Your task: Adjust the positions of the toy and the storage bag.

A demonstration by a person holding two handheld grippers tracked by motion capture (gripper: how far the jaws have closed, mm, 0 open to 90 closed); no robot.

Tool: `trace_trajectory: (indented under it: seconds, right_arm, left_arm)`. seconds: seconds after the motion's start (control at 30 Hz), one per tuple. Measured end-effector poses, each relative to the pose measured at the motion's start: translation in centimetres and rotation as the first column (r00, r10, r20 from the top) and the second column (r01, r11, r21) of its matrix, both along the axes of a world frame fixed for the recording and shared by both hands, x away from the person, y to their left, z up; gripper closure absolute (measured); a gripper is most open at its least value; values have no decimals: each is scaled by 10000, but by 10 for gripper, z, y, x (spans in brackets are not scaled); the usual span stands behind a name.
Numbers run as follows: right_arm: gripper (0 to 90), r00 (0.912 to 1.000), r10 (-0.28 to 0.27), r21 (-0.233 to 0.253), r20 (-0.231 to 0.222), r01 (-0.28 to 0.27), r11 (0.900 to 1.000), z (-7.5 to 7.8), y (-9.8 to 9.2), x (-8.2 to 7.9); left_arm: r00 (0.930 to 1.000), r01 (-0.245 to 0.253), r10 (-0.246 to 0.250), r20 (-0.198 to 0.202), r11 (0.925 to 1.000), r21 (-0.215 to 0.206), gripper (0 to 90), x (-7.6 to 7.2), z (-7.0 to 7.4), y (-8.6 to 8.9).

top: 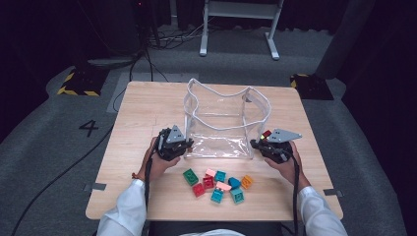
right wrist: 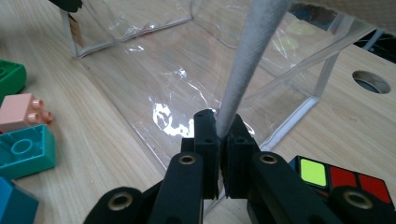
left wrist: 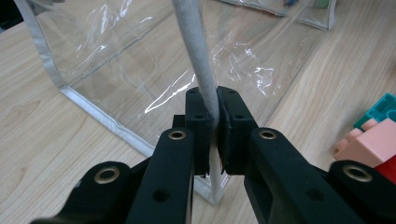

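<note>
A clear plastic bag (top: 221,123) with white trim stands open on the wooden table (top: 147,105). My left gripper (top: 187,146) is at its front left corner; in the left gripper view the gripper (left wrist: 213,100) is shut on the bag's white upright edge strip (left wrist: 192,42). My right gripper (top: 255,144) is at the front right corner, and the right gripper view shows the gripper (right wrist: 219,122) shut on the white strip (right wrist: 252,51) there. Several toy bricks (top: 219,184) lie in front of the bag between my hands.
A small colour cube (right wrist: 341,179) lies beside my right gripper, red and yellow faces up (top: 266,134). Green (right wrist: 9,77), pink (right wrist: 21,112) and teal (right wrist: 25,151) bricks sit left of the right jaws. A round hole (right wrist: 371,81) is in the tabletop.
</note>
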State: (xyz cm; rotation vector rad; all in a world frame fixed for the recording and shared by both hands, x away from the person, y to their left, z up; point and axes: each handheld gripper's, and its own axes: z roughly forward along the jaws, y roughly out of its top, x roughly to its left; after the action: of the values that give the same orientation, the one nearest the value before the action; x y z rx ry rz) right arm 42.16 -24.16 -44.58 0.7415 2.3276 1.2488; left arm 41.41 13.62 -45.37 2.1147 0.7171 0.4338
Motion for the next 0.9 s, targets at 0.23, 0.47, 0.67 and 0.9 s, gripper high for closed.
trace_trajectory:
  seconds: [0.23, 0.47, 0.67, 0.9]
  right_arm:
    - [857, 9996, 228, 177, -192, -225, 9996, -2, 1, -8]
    - [850, 9981, 553, 85, -282, -551, 9984, -5, 0, -18]
    - [845, 9970, 740, -7, -235, -740, 9973, -5, 1, -26]
    - [664, 9952, 931, -170, -287, -936, 9955, -5, -4, -31]
  left_arm:
    - [10000, 83, -82, -43, 9997, 231, 844, -6, -1, 5]
    - [9999, 153, -150, -77, 9994, 319, 844, -15, -1, 8]
    - [9999, 117, -115, -43, 9988, 478, 834, -23, 0, 8]
    - [9997, 206, -198, -171, 9985, 500, 794, -29, -1, 11]
